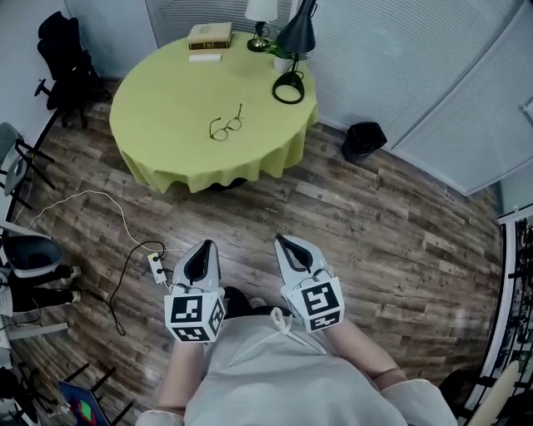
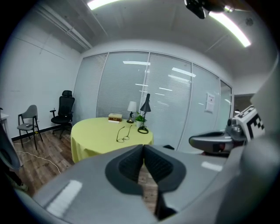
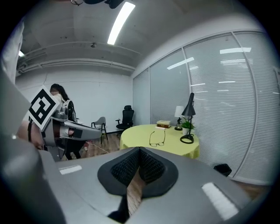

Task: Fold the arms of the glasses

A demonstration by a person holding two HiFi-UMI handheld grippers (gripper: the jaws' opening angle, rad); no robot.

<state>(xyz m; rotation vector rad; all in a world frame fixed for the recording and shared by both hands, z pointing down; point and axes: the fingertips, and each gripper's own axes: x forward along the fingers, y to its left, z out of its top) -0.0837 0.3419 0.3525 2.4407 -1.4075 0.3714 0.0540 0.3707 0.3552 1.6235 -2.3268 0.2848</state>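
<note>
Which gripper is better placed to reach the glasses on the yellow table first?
Left, probably, by little. The glasses lie nearly straight ahead of the left gripper; the right gripper stands further to the side. Both are shut and far from the table.

The round desk (image 1: pixel 158 100) in front of me is covered with a yellow-green cloth (image 1: pixel 179 170) that hangs over its edge. Near the middle lie the glasses (image 1: pixel 226 126), with the arms open. At the far edge there are stacked books (image 1: pixel 210 35), with a flat white thing (image 1: pixel 205 56) just in front of them. Right of the books stand a white lamp (image 1: pixel 261 10), a small plant (image 3: pixel 187 126) and a black lamp (image 1: pixel 297 35).
</note>
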